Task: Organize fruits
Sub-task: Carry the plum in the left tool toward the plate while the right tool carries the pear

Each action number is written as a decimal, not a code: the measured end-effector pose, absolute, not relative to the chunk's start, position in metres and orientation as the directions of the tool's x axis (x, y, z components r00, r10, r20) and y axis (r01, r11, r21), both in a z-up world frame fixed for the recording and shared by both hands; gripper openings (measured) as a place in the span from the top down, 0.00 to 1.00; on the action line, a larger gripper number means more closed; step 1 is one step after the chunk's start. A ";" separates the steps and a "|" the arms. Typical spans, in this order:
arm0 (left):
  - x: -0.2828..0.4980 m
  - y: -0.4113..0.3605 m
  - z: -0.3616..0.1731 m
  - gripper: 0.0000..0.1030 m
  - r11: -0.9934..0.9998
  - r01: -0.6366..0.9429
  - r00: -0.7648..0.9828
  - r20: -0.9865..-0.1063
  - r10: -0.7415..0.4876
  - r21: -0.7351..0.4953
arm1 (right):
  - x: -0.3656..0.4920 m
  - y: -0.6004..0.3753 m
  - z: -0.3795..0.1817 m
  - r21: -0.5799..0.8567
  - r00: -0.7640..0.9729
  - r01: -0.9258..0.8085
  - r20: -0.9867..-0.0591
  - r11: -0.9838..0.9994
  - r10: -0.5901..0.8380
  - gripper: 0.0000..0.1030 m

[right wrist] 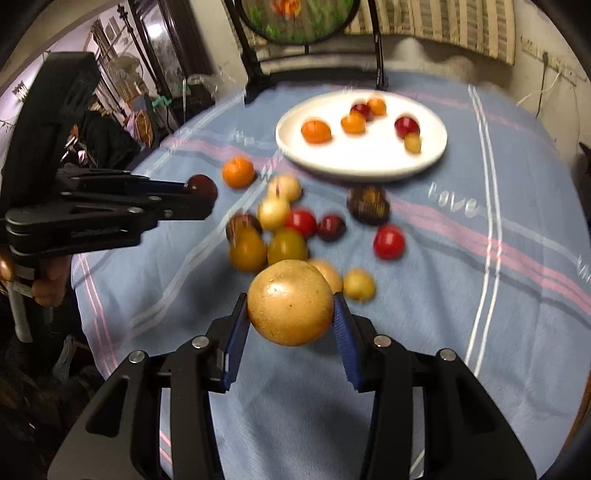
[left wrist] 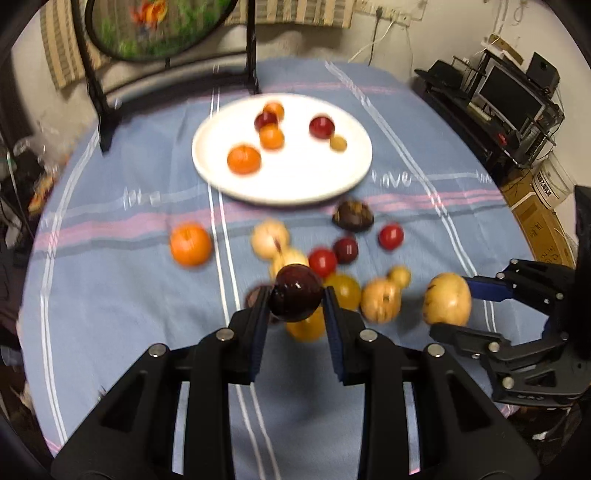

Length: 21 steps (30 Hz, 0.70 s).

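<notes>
My left gripper [left wrist: 295,299] is shut on a dark red plum [left wrist: 295,293], held above the blue cloth; in the right wrist view the same gripper [right wrist: 199,195] and plum [right wrist: 202,187] show at the left. My right gripper [right wrist: 290,304] is shut on a large yellow pear [right wrist: 290,302], also lifted; it appears at the right of the left wrist view, gripper [left wrist: 448,306] and pear [left wrist: 447,298]. A white plate [left wrist: 295,184] at the back holds several oranges and red fruits. Between plate and grippers lies a loose cluster of fruit [left wrist: 347,266], with one orange [left wrist: 190,244] apart at the left.
A blue striped tablecloth [left wrist: 110,314] covers the round table. A black stand with a round picture panel [left wrist: 162,29] rises behind the plate. Shelves with a monitor [left wrist: 509,96] and boxes stand off the table's right side. A hand [right wrist: 48,284] holds the left gripper's handle.
</notes>
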<state>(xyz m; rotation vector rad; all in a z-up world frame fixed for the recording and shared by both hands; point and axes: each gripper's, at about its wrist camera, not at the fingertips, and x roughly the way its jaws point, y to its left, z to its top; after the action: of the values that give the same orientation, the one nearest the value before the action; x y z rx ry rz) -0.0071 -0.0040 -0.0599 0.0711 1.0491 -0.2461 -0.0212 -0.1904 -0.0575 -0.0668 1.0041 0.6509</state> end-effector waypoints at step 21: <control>0.076 -0.012 -0.033 0.71 0.964 0.268 0.539 -0.829 -0.148 0.002 | 0.059 -0.183 -0.004 0.194 0.506 -0.499 -0.725 0.845 0.466 0.56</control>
<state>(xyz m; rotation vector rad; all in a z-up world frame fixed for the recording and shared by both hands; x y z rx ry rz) 0.0756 -0.0121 -0.0326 0.1341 0.9718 -0.2481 0.0587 -0.1828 -0.0042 -0.0418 0.8617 0.5820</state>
